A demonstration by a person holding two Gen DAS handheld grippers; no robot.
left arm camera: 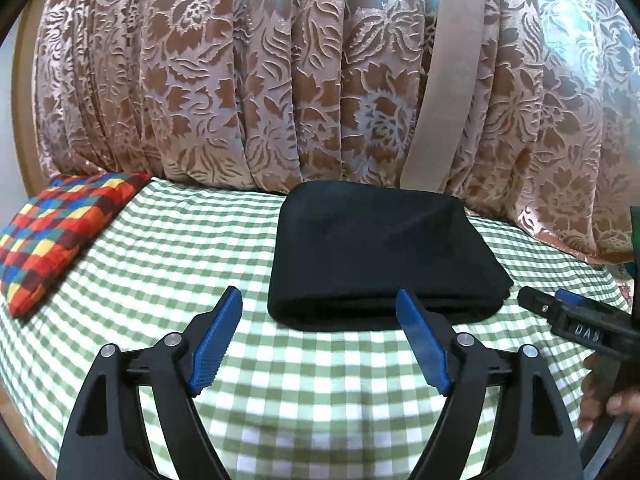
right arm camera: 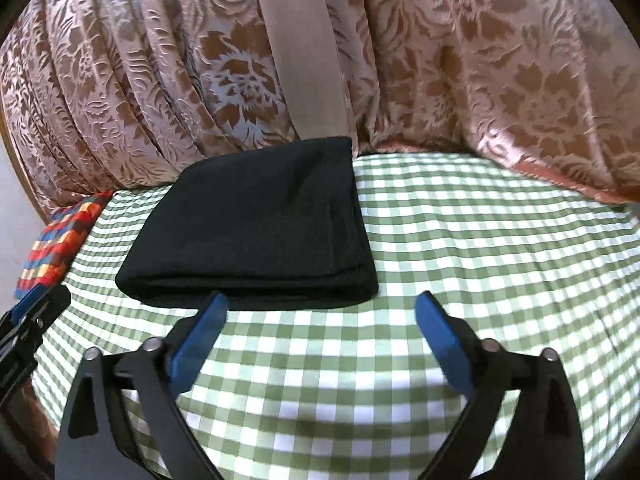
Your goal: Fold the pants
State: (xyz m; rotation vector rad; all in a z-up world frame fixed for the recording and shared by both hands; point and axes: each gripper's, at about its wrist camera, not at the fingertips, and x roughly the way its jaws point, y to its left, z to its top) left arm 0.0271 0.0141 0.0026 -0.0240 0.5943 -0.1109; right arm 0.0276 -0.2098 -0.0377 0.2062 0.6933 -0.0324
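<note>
Black pants (left arm camera: 376, 248) lie folded into a thick, neat rectangle on the green-and-white checked sheet (left arm camera: 168, 248), close to the curtain. In the right wrist view the same pants (right arm camera: 260, 224) sit left of centre. My left gripper (left arm camera: 320, 308) hovers just short of the stack's near edge, jaws wide apart, nothing between its blue pads (left arm camera: 218, 340). The right gripper (right arm camera: 322, 312) is likewise open and empty, near the stack's near right corner. The right gripper's tip (left arm camera: 560, 312) shows at the right of the left wrist view, a hand (left arm camera: 600, 396) below it.
A multicoloured checked pillow (left arm camera: 60, 232) lies at the sheet's far left, also seen as pillow (right arm camera: 60, 236). A floral brown curtain (left arm camera: 280, 80) with a plain beige band (left arm camera: 448, 80) hangs along the far edge. The left gripper's tip (right arm camera: 36, 312) shows at the left edge.
</note>
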